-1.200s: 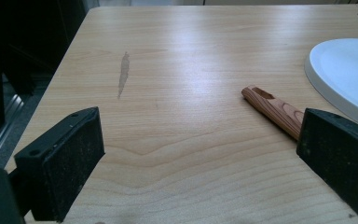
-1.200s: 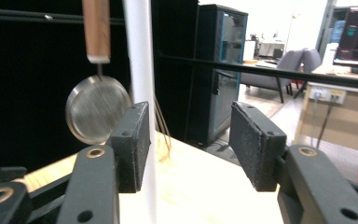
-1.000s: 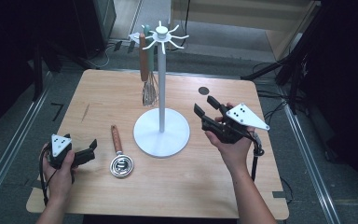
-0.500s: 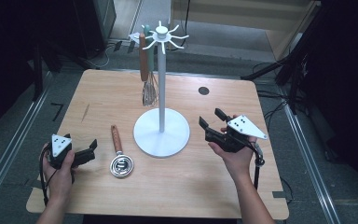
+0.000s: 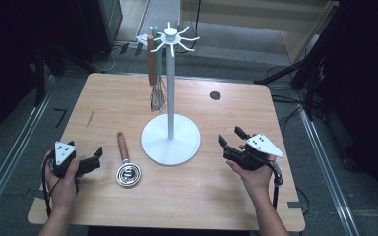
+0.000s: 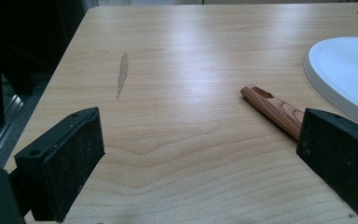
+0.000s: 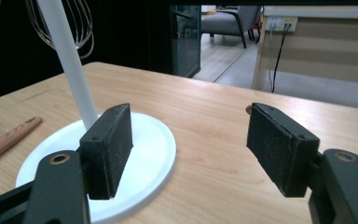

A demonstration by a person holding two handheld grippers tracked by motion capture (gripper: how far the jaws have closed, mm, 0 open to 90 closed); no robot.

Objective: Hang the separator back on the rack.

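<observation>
Wood-handled and steel-coiled, the small whisk is lying flat on the surface, just to the right of the left gripper, whose fingers are standing wide apart with nothing between them. In the left gripper view, the end of that wooden handle is lying just ahead of the right-hand finger, apart from it and not inside the gap.

Beyond the whisk, the white stand is resting on its round base in the middle of the surface. A balloon whisk with a brown handle is already hanging from one of the hooks at the top, with a green-handled utensil hanging beside it; what kind it is cannot be told.

On the far side of the base, the right gripper is sitting low over the surface. Its jaws have just been opening, its fingers are now standing well apart, and nothing is lying between them; the base edge is lying just beside the left one.

Judged progress: part of the hanging work is appearing complete, with two utensils on the hooks. The small whisk is remaining to be picked up and hung, and neither gripper is touching it yet.
</observation>
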